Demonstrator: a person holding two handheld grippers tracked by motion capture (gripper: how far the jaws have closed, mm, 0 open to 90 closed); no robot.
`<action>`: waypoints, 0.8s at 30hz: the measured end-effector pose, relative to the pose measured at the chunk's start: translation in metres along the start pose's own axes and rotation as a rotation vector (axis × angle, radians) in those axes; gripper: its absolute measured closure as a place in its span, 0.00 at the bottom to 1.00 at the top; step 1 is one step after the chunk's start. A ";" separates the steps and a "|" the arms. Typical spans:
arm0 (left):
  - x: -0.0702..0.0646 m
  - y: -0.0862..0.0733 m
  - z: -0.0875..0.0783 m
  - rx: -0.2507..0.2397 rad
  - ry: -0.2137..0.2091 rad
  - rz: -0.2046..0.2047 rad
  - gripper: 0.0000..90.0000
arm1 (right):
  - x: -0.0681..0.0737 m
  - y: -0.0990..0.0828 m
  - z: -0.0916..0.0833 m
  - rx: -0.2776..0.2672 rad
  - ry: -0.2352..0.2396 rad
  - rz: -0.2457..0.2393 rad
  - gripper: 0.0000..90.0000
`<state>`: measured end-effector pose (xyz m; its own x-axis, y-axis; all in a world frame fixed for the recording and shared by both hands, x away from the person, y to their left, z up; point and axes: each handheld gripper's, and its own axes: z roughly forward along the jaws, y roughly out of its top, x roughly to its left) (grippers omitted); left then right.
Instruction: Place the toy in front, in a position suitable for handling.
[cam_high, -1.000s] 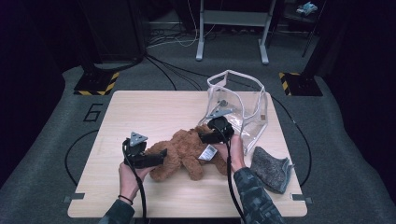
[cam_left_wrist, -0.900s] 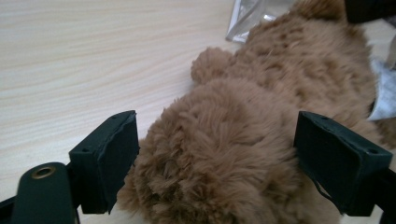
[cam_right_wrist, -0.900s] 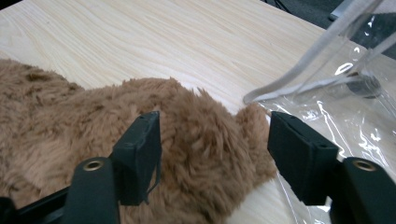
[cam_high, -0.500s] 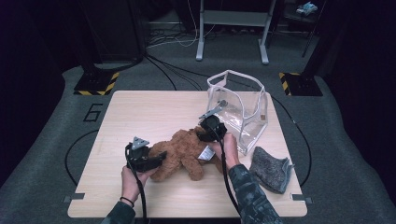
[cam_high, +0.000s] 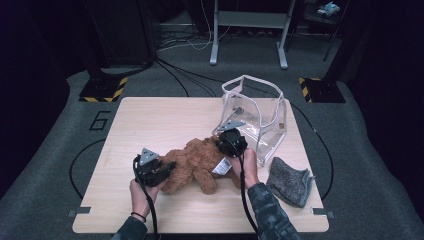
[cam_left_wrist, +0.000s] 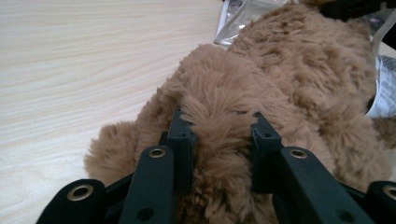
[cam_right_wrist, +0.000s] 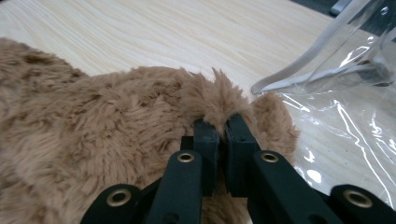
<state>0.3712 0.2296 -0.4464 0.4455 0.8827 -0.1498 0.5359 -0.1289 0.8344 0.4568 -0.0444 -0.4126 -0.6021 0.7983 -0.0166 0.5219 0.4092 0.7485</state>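
Bear (cam_high: 197, 165) lies on the table (cam_high: 150, 120) beside the clear bag (cam_high: 255, 112), left gripper (cam_left_wrist: 219, 133) and right gripper (cam_right_wrist: 223, 128) having just closed, each pinching plush, likely to lift it in.

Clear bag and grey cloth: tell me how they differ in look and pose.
The clear bag is see-through and glossy, while the grey cloth is opaque and fuzzy. The clear bag stands upright with its top open; the grey cloth lies crumpled flat. The clear bag sits farther from the person, right next to the teddy bear; the grey cloth lies apart from the bear, near the table's right edge. Both rest on the wooden table.
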 end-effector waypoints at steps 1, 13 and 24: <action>0.000 0.001 -0.001 -0.008 -0.008 -0.014 0.78 | 0.002 -0.002 -0.011 -0.026 0.001 0.002 0.95; 0.010 0.011 -0.014 0.035 -0.149 -0.011 0.80 | 0.018 -0.010 -0.063 -0.060 0.006 0.003 0.95; 0.006 0.006 -0.006 0.093 -0.220 -0.007 0.78 | 0.026 -0.050 -0.081 0.000 0.013 0.043 0.94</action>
<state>0.3727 0.2364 -0.4396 0.5816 0.7654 -0.2754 0.5985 -0.1734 0.7821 0.3660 -0.0798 -0.3965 -0.5867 0.8094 0.0243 0.5478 0.3746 0.7480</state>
